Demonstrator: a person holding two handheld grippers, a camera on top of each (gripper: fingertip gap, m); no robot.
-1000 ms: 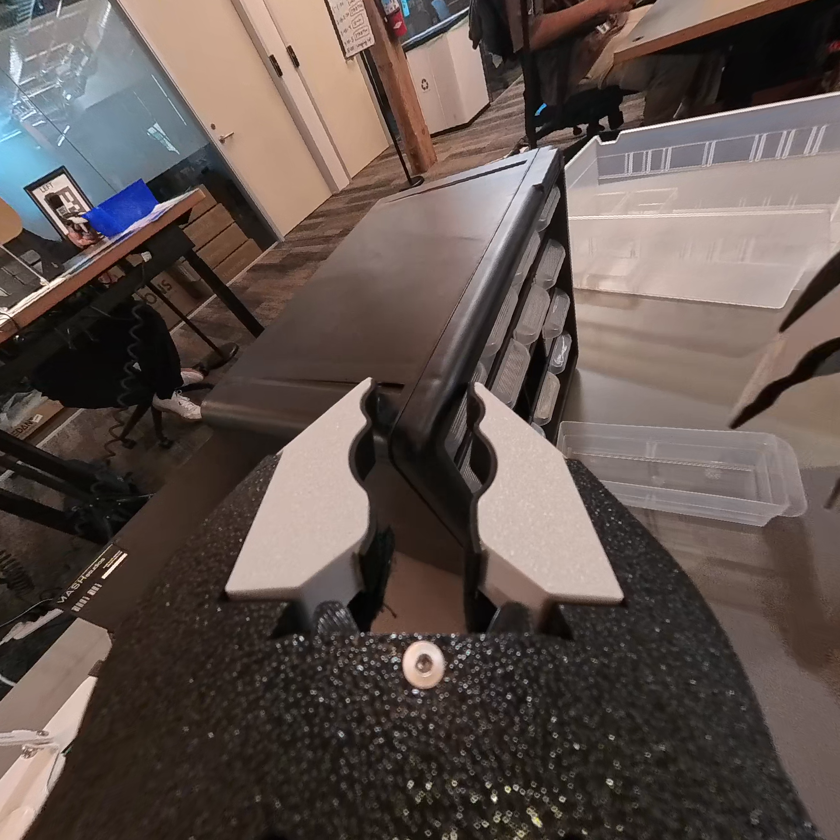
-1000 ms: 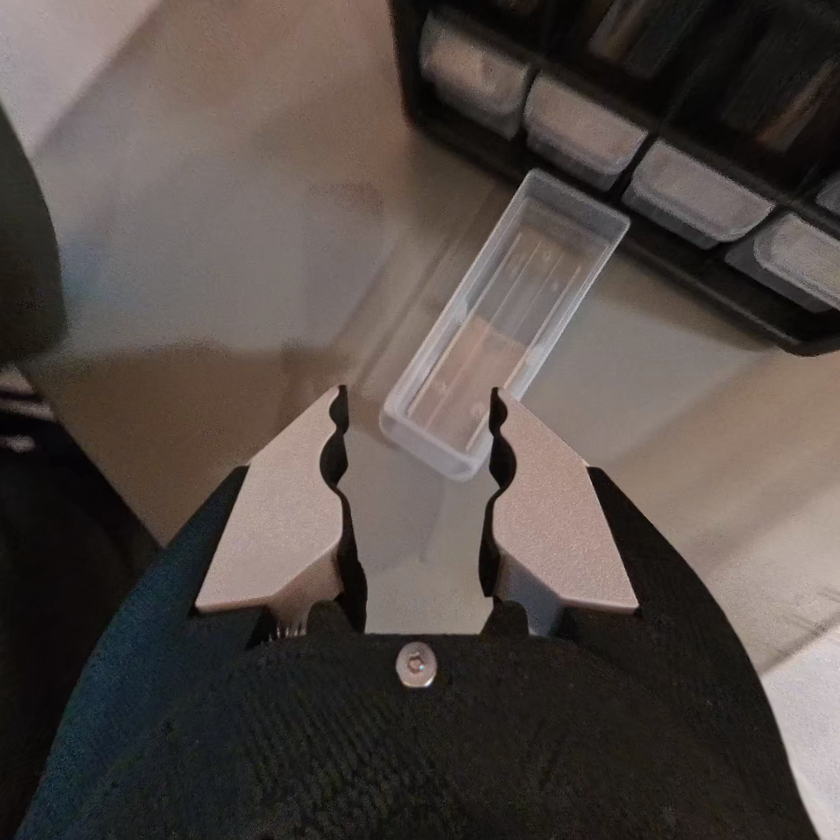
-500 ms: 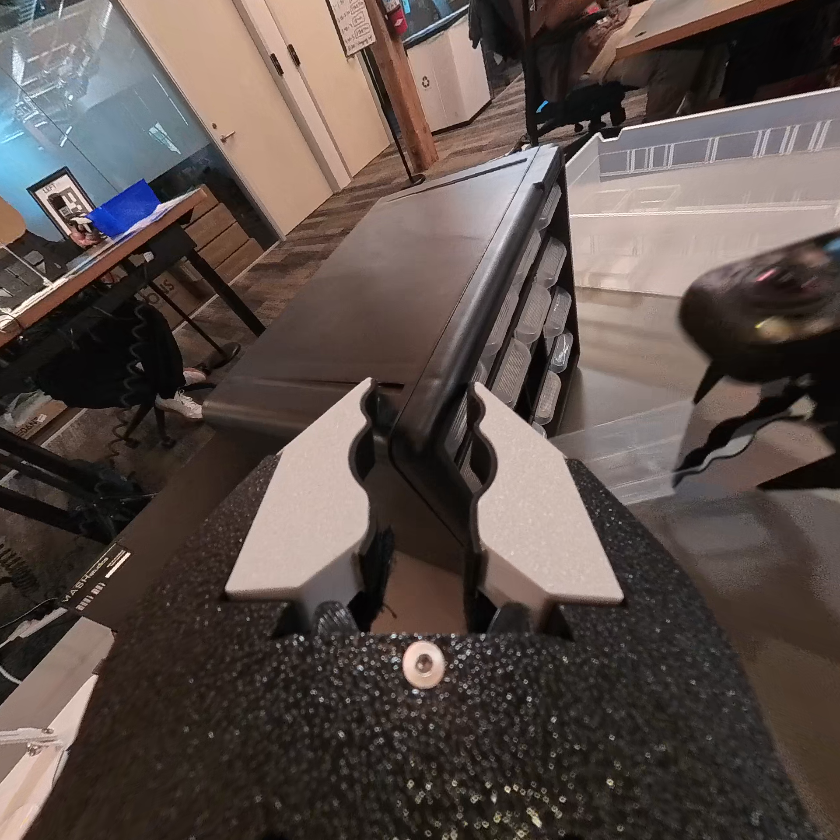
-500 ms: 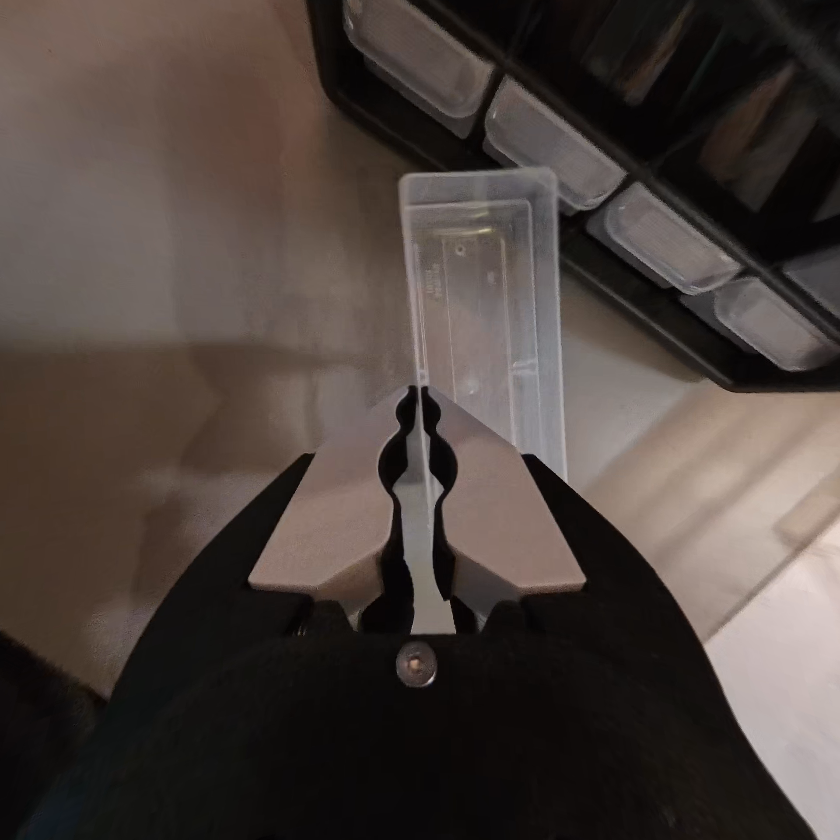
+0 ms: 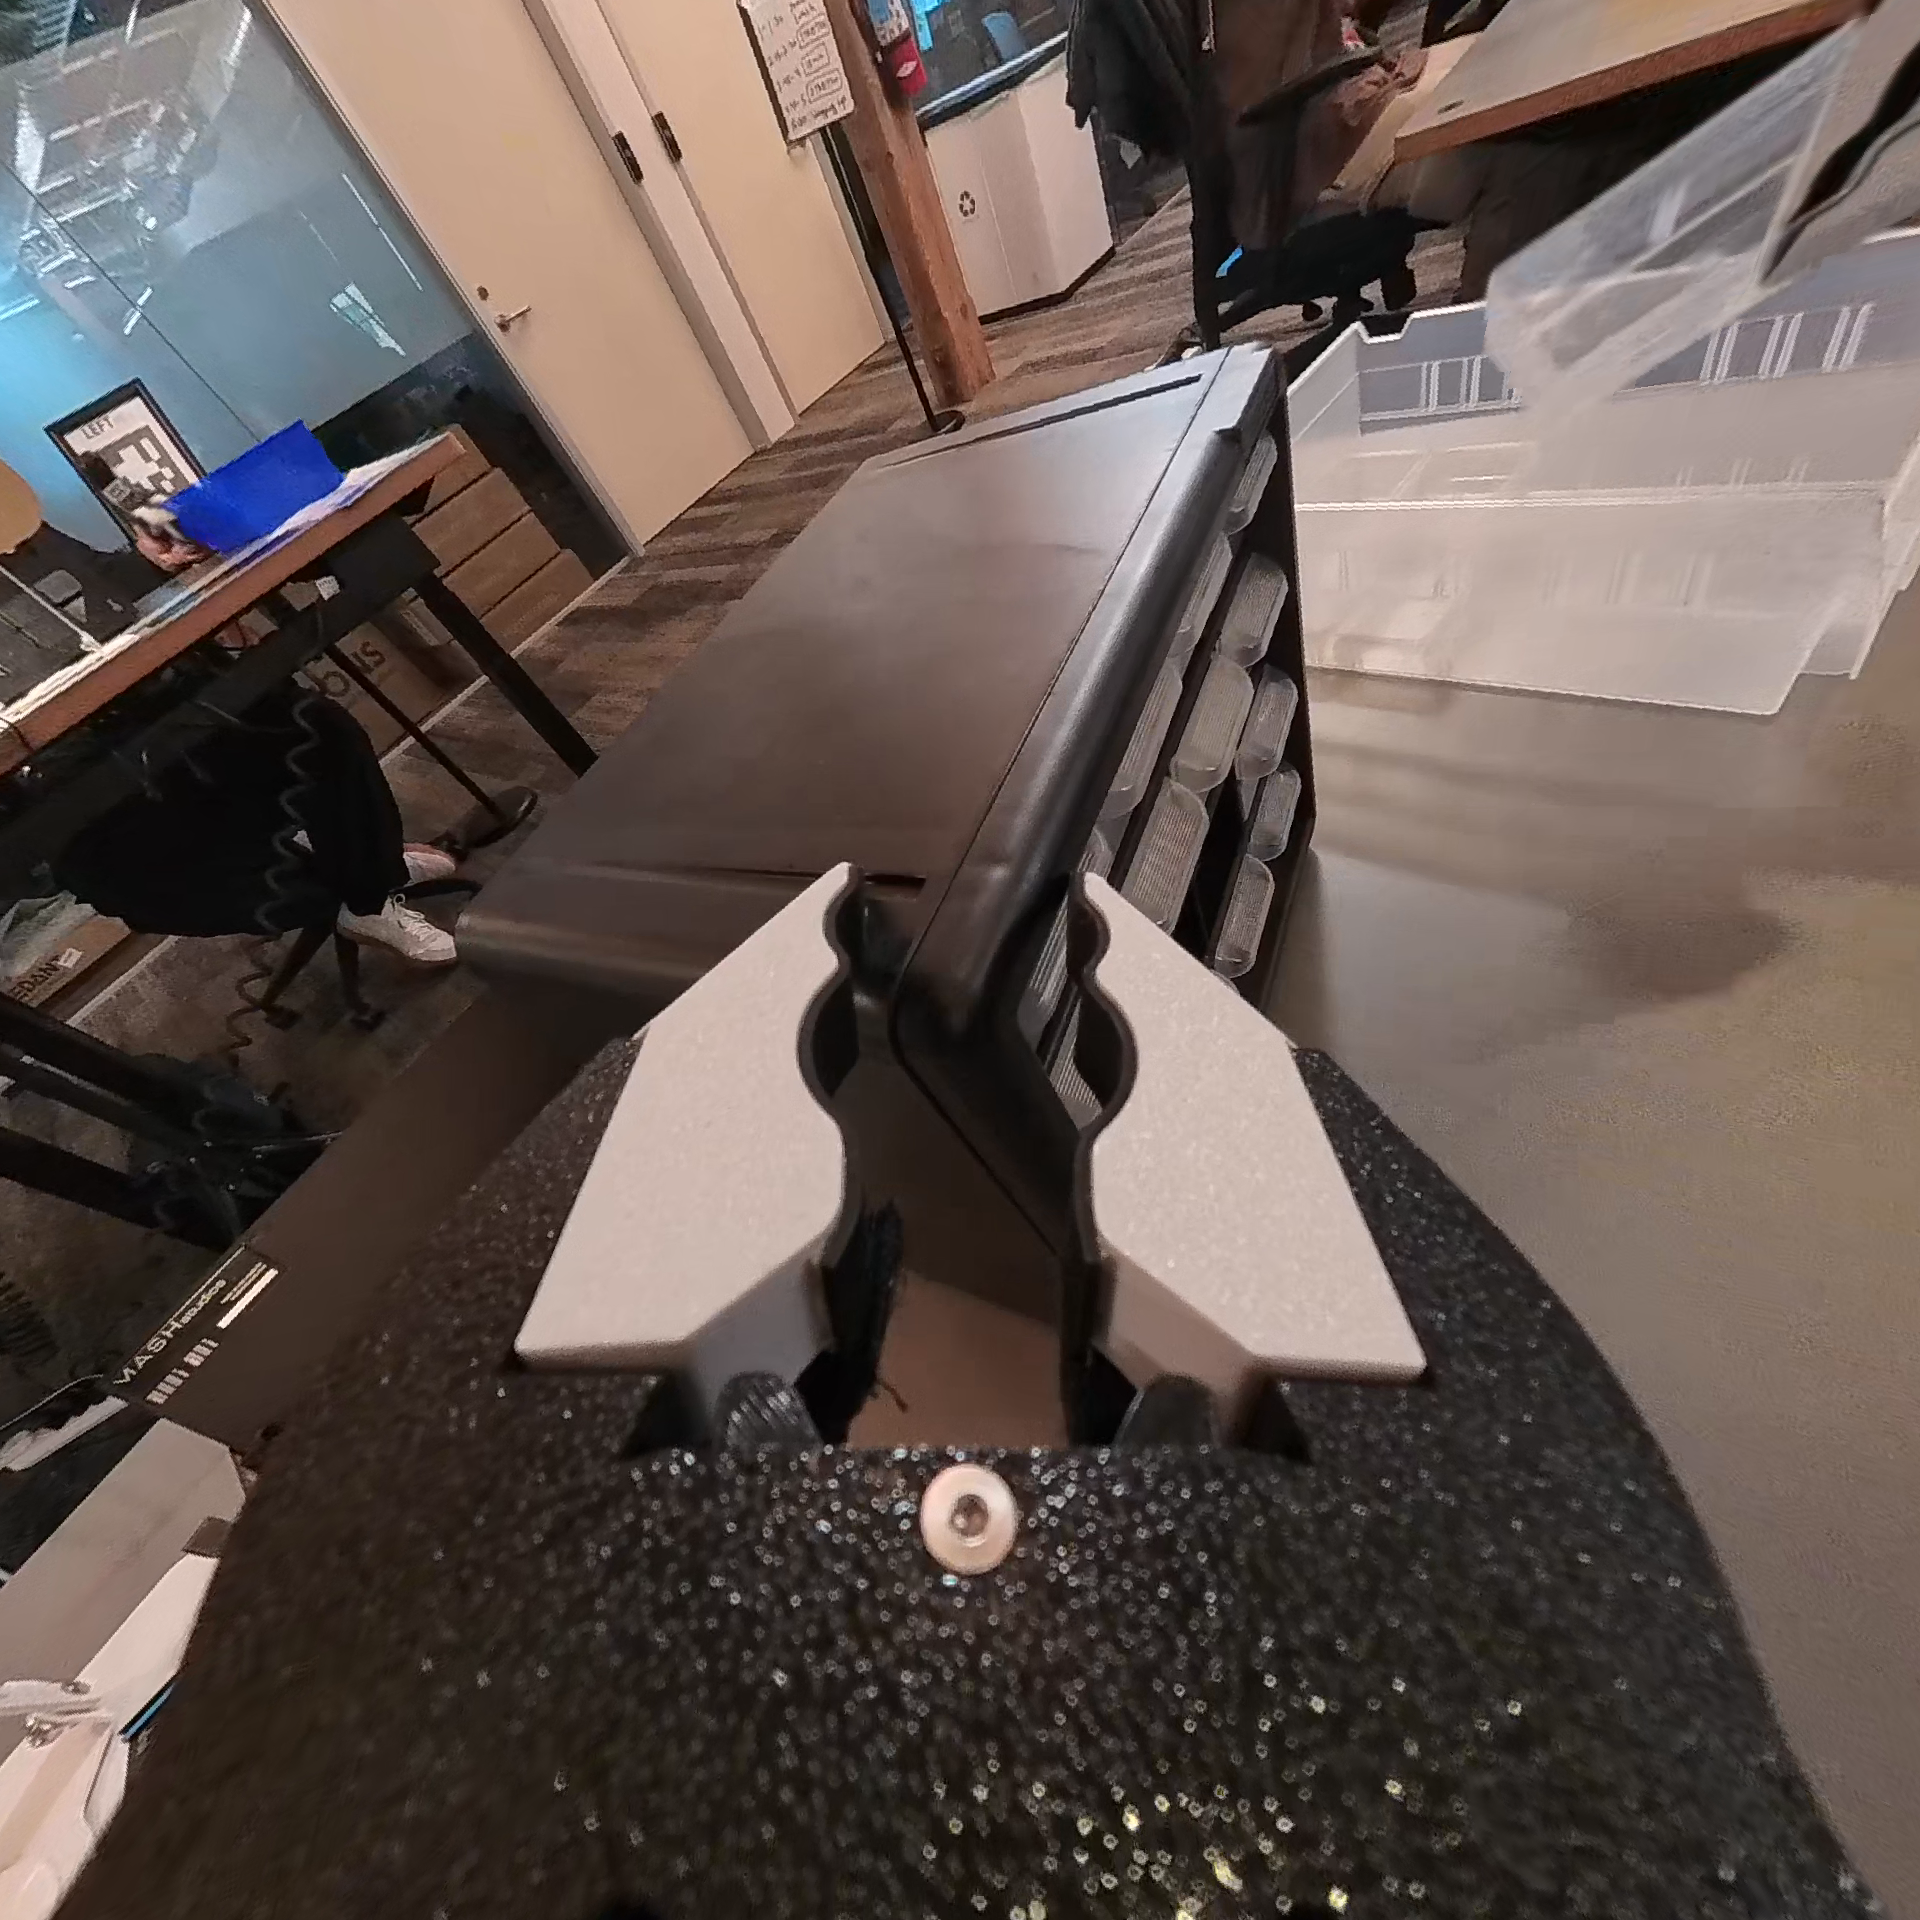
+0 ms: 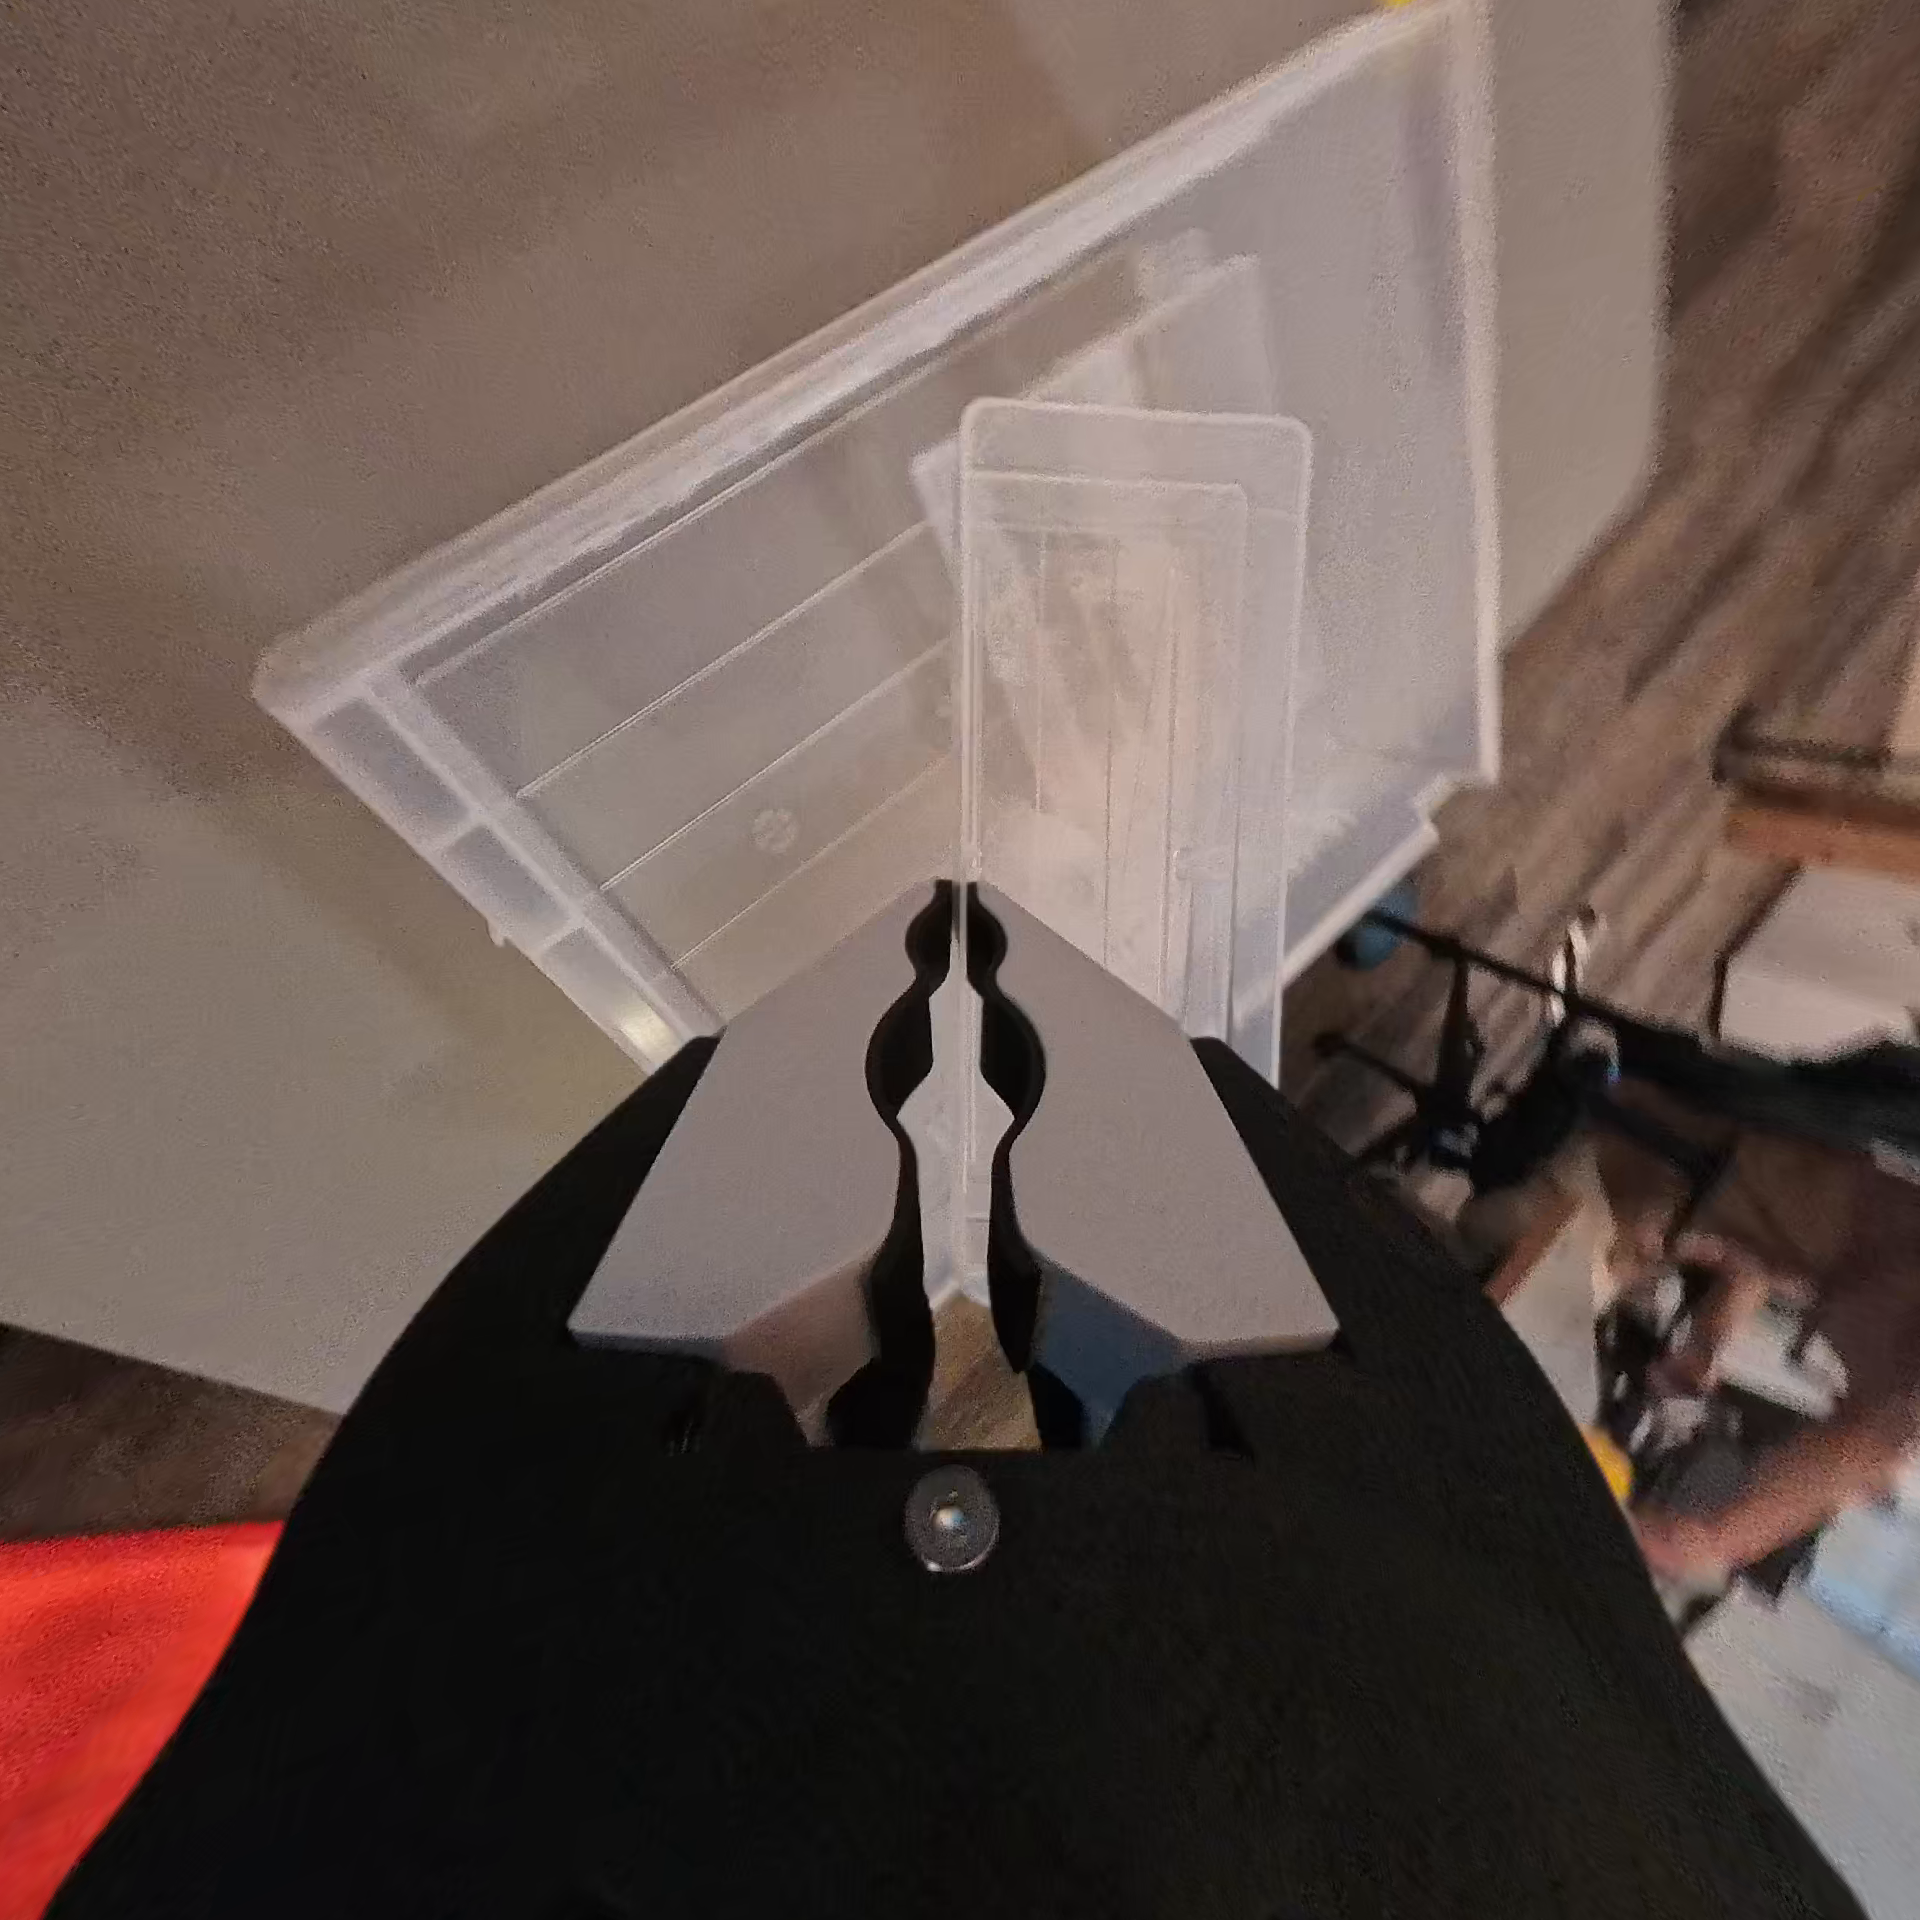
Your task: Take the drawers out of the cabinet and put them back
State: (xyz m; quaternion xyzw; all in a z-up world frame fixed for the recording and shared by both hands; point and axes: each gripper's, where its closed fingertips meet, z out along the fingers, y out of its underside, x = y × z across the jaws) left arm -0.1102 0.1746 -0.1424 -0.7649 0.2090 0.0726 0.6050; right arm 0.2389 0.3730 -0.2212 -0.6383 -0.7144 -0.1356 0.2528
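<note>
Jaws of the right gripper are nearly closed, pinched at the tips on the thin side wall of a small clear drawer, which is held in the air above a large clear bin on the tabletop. Only one wall is gripped, near one end, so the drawer's whole length hangs off a narrow contact; it could pivot or slip free if it is swung fast, and the smooth plastic offers little friction. At least one more clear drawer appears to lie inside the bin beneath it, though the layered transparent plastic makes this hard to tell. If the drawer is let go from this height, it may bounce, land on its edge, or clip the bin's rim and fall outside.

Jaws of the left gripper are part open around the front top corner of the black cabinet, with its rim between them; whether the fingers press on it cannot be told. If this bracing is lost, the cabinet could slide or tip when a drawer is pulled or pushed in. Small drawers are seen in the cabinet's front. In the left wrist view the carried drawer shows blurred at the upper right, well apart from the cabinet.
</note>
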